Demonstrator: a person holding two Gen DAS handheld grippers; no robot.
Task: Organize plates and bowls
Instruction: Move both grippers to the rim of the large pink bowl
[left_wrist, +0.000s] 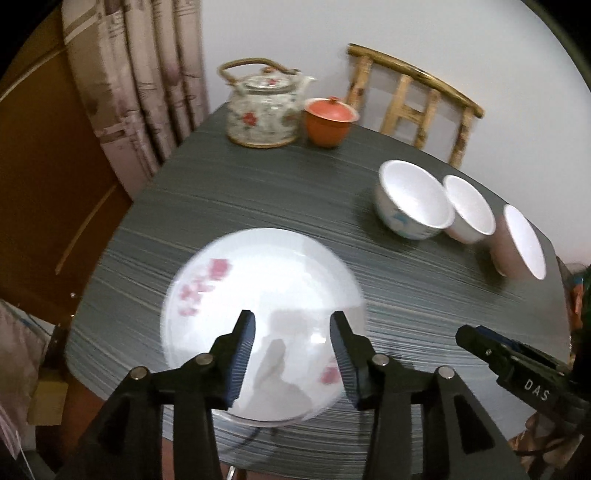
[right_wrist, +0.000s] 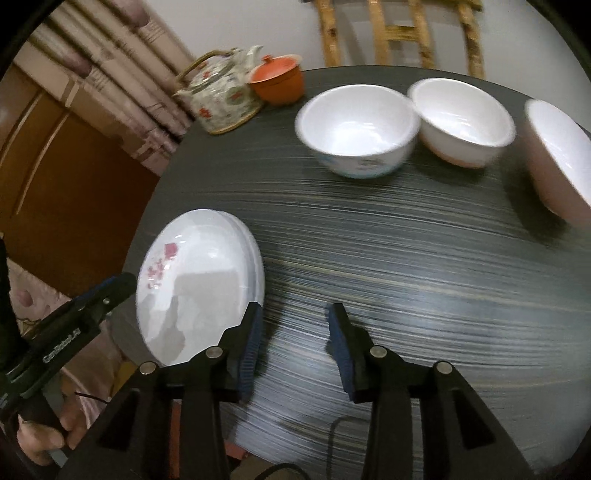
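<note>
A: Left to right, please. What sits at the left edge of the bench (left_wrist: 295, 192)?

B: Dark striped top. At the near left lies a stack of white plates (left_wrist: 258, 295) with pink flower prints; the right wrist view shows several rims layered at the stack's right side. It lies flat, close to the bench's near edge.

A: Left gripper (left_wrist: 291, 354)?

B: It hangs above the near part of the top plate, jaws apart, nothing between the pads. No contact with the plate that I can confirm; the view is blurred.

A: And behind that?

B: At the far left, a floral teapot (left_wrist: 264, 110) with a cane handle, and just beside it on the right an orange lidded cup (left_wrist: 328, 123). A bamboo chair (left_wrist: 413, 99) stands behind the bench.

A: The bowls?

B: Three in a row at the far right, all upright. First a white bowl with blue print (right_wrist: 358, 129), then a plain white bowl (right_wrist: 463, 122) touching or almost touching it; I cannot tell which. The third, a pinkish bowl (right_wrist: 557, 158), stands a little apart at the right edge.

A: Right gripper (right_wrist: 293, 347)?

B: Jaws apart, empty, over bare bench just right of the plate stack. Its left pad is near the stack's rim; contact not discernible.
</note>
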